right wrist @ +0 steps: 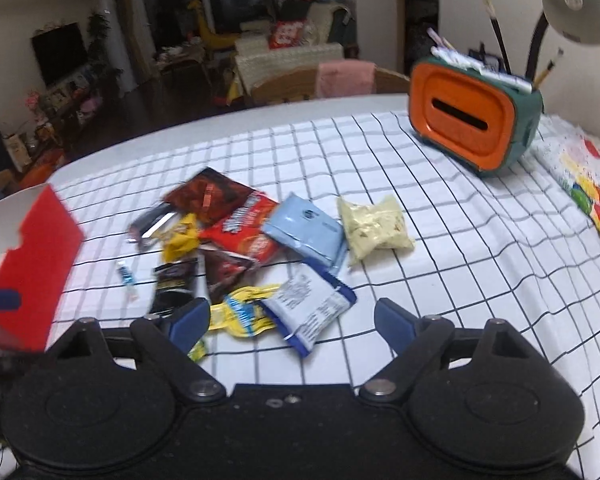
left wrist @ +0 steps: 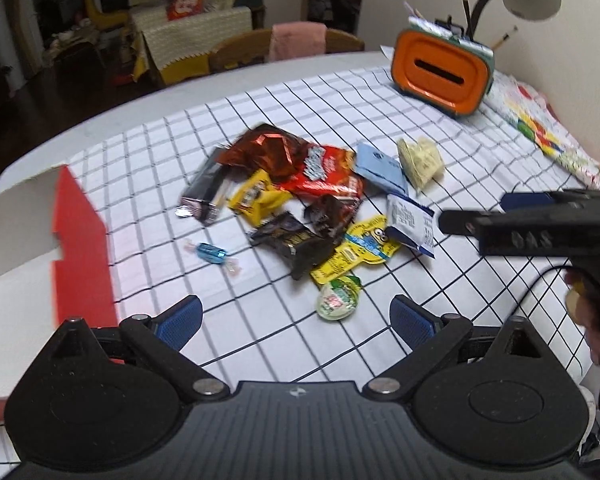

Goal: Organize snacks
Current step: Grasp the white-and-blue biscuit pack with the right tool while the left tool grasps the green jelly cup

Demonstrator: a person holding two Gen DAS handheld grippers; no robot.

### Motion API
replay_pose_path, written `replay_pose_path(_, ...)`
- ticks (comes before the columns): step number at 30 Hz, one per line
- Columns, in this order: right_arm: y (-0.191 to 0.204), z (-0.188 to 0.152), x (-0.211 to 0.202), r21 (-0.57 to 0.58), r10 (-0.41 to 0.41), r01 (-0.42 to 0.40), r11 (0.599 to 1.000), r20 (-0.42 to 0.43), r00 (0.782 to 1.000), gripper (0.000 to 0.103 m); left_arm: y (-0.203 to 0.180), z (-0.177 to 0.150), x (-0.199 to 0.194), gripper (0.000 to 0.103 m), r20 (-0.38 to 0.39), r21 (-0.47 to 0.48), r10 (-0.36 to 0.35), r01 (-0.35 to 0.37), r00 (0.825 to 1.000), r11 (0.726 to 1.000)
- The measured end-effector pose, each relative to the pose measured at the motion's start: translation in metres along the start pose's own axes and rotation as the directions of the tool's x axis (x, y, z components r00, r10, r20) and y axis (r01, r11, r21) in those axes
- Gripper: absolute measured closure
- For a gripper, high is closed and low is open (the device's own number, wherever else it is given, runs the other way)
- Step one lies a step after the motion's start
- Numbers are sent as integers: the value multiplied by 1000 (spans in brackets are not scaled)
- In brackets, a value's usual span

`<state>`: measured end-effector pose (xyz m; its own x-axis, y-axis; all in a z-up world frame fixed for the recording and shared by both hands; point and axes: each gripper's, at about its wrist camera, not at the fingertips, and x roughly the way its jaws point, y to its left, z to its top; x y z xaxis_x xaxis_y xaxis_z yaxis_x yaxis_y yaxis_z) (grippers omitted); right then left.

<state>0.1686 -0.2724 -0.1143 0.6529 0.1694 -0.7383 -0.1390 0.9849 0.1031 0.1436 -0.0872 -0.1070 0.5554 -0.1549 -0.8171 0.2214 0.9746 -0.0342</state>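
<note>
Several snack packets lie heaped on a checked tablecloth [left wrist: 260, 100], and little of their print is legible: a red bag [left wrist: 324, 176] carries blurred white lettering, a yellow sachet [left wrist: 364, 246] shows a goggle-eyed cartoon figure, and a white-and-blue packet [right wrist: 310, 312] bears fine text too small to read. Around them lie a copper foil bag [left wrist: 268, 150], a pale blue pouch [right wrist: 306, 230], a cream packet [right wrist: 374, 226], a dark wrapper [left wrist: 296, 240], a round green-lidded cup [left wrist: 338, 298] and a blue wrapped candy [left wrist: 212, 252] set apart on the left.

Left gripper [left wrist: 296, 316]: jaws wide apart and empty, above the cloth with the heap just ahead and the round cup just inside its right finger. Right gripper [right wrist: 292, 322]: jaws apart, gripping nothing; the white-and-blue packet lies between and just ahead of its fingers, with the yellow sachet beside its left finger. An open red box [left wrist: 80, 240] with a white interior stands at the left of the heap.

Background: an orange-and-green desk organizer [right wrist: 472, 120] holding brushes, a white desk lamp [right wrist: 576, 4], a wooden chair [right wrist: 296, 84] draped with a pink cloth, and beyond it a dim living room.
</note>
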Motion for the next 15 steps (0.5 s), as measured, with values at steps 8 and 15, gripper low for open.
replay_pose_path(8, -24, 14, 56, 187, -14, 35, 982, -113, 994, 20, -14, 8, 40, 4, -55, 14, -33, 34, 998, 999)
replay_pose_path(15, -31, 17, 92, 306, 7, 64, 950, -223, 975, 24, -21, 11, 73, 13, -106, 17, -29, 31, 994, 999)
